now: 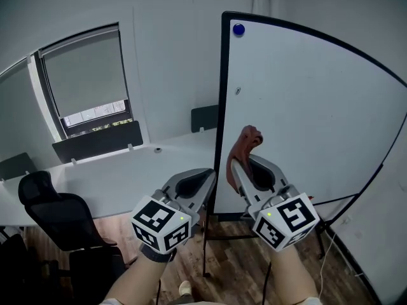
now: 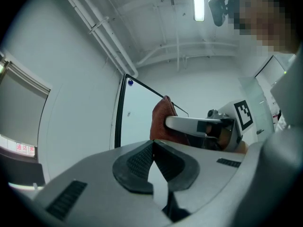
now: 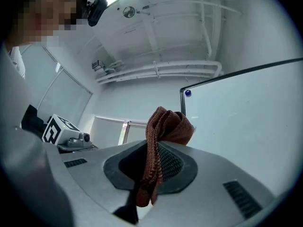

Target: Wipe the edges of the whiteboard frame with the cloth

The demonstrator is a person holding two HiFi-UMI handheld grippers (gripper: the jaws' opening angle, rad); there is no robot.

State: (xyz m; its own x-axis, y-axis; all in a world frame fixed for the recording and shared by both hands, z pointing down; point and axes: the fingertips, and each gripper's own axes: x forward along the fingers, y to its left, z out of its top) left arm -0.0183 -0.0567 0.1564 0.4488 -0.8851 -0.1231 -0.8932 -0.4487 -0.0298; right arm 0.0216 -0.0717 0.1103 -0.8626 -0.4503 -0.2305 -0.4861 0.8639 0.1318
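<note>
The cloth (image 1: 245, 143) is clamped in the right tool (image 1: 241, 169), apparently for wiping the nearby whiteboard frame (image 1: 220, 107); the left tool (image 1: 205, 179) is closed, empty.

The left hand-held gripper (image 1: 205, 182) points up and forward, its jaws pressed together with nothing between them. Just to its right, at about the same height, the right hand-held gripper (image 1: 243, 165) is raised the same way. Its jaws are clamped on a reddish-brown cloth (image 1: 245, 142) that bunches above their tips. The left forearm (image 1: 137, 278) and right forearm (image 1: 292, 278) reach up from below, bare.
</note>
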